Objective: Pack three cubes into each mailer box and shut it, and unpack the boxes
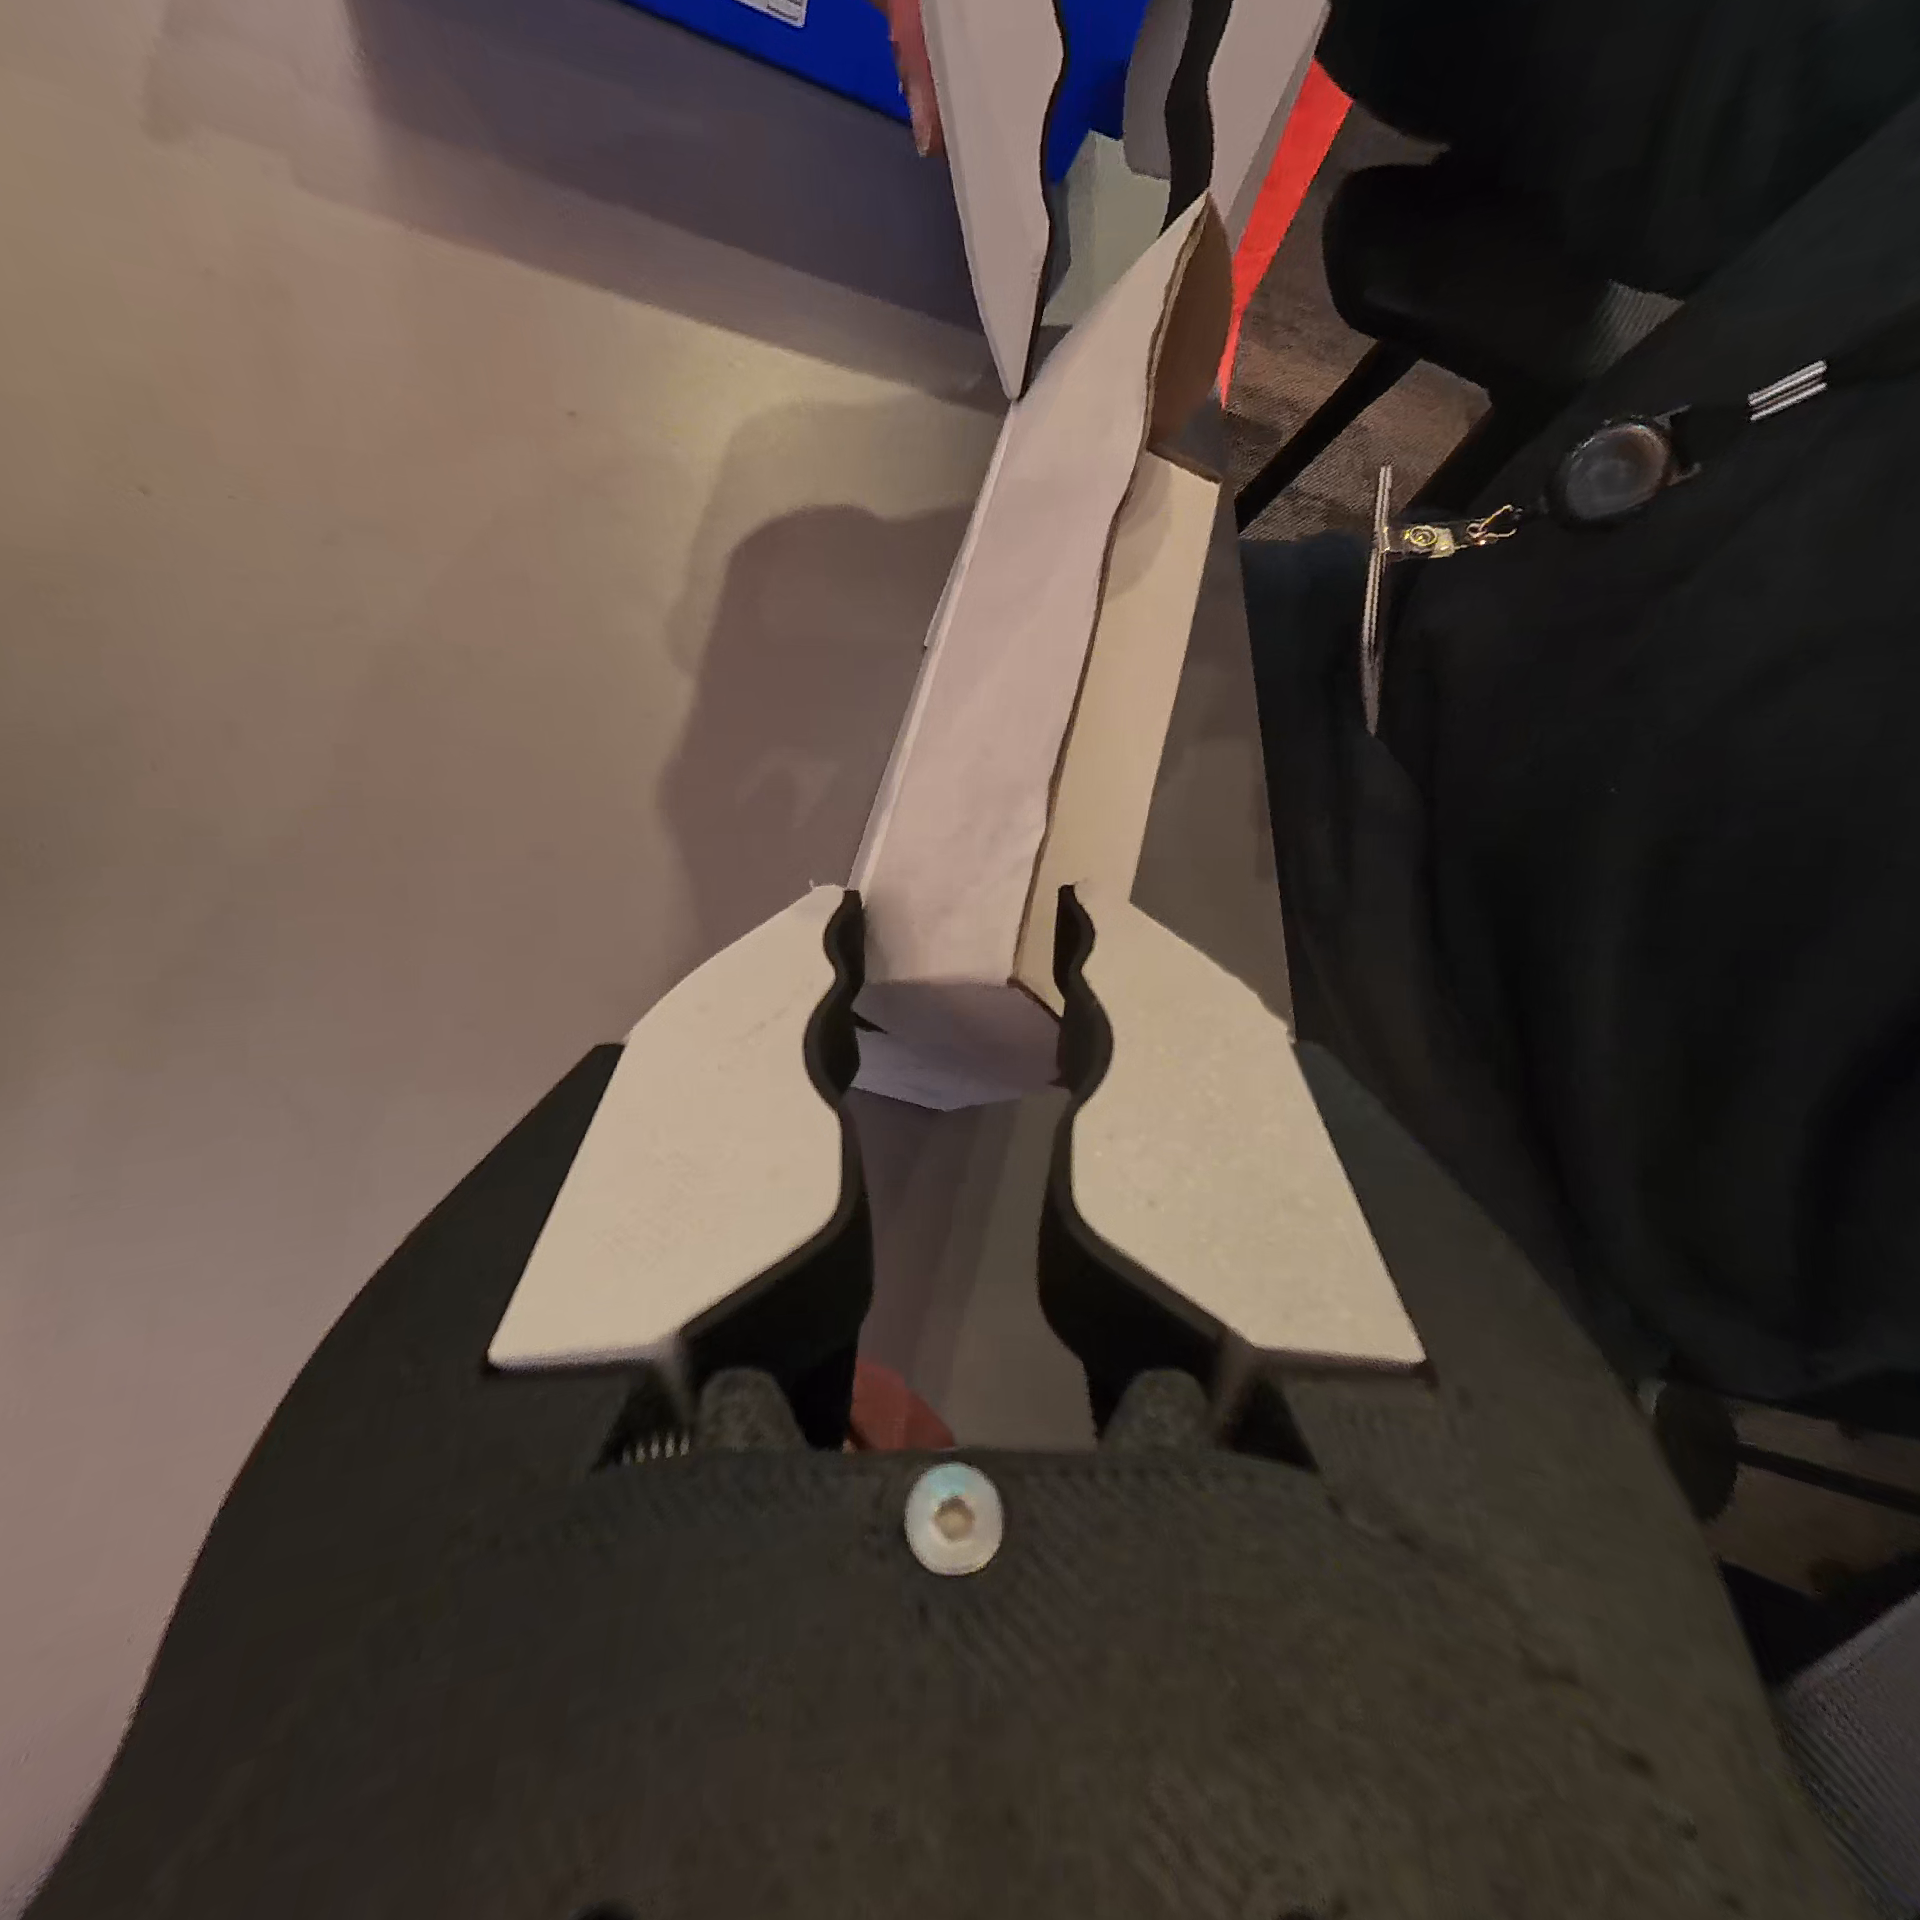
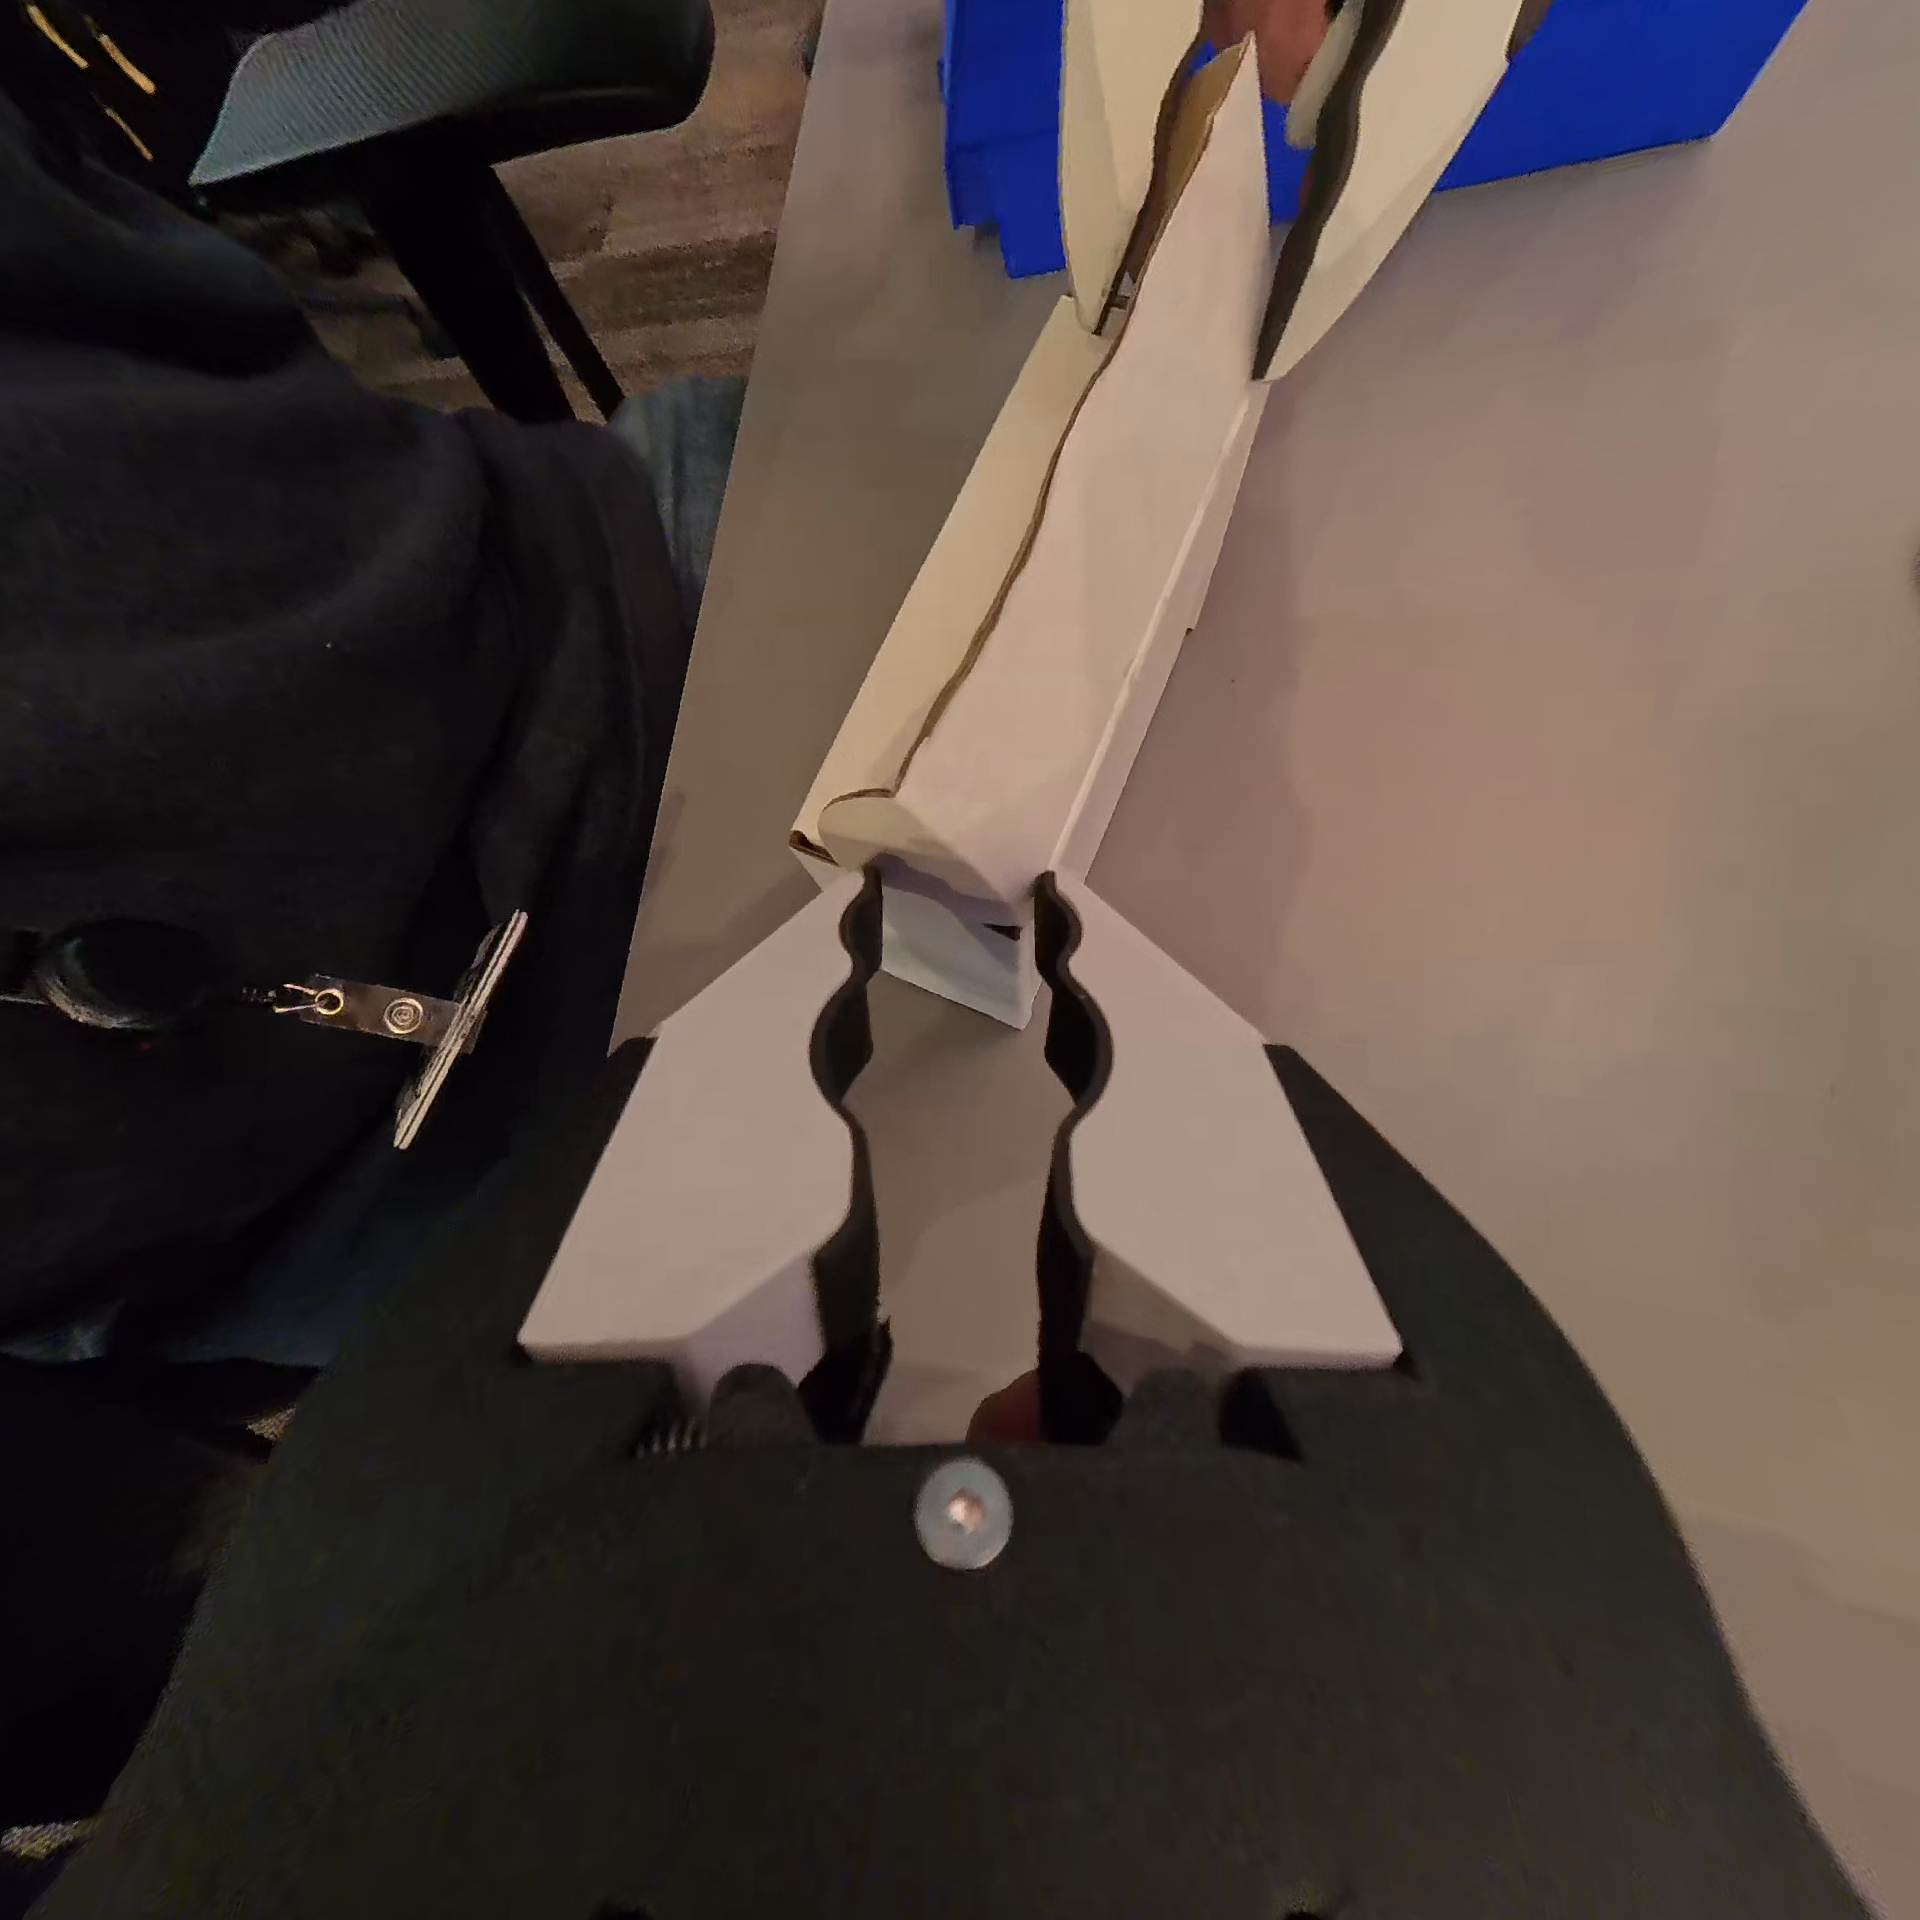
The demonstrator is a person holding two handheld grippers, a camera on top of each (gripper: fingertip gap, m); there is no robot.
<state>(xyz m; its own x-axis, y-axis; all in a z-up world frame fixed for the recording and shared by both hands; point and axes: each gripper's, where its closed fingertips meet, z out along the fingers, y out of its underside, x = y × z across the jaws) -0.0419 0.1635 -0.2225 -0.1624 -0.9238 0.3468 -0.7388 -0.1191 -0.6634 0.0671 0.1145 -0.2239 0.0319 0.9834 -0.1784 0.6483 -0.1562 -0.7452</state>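
A white cardboard mailer box [image 1: 997, 727] is held edge-on between both grippers, above the table's edge. My left gripper [image 1: 958, 935] is shut on its near end in the left wrist view. The right gripper [image 1: 1122, 312] grips the far end, where a brown inner flap shows. In the right wrist view my right gripper [image 2: 956, 904] is shut on the near end flap of the box [image 2: 1060, 623], and the left gripper [image 2: 1179, 343] clamps the far end. The lid edge lies along the box side, slightly gapped. No cubes are in view.
The grey table [image 1: 416, 623] also shows in the right wrist view [image 2: 1558, 727]. A blue box [image 1: 831, 52] [image 2: 1610, 104] stands at the far side. A person in dark clothing [image 1: 1610, 831] [image 2: 260, 623] with a badge clip stands at the table edge. A dark chair [image 2: 468, 83] is behind.
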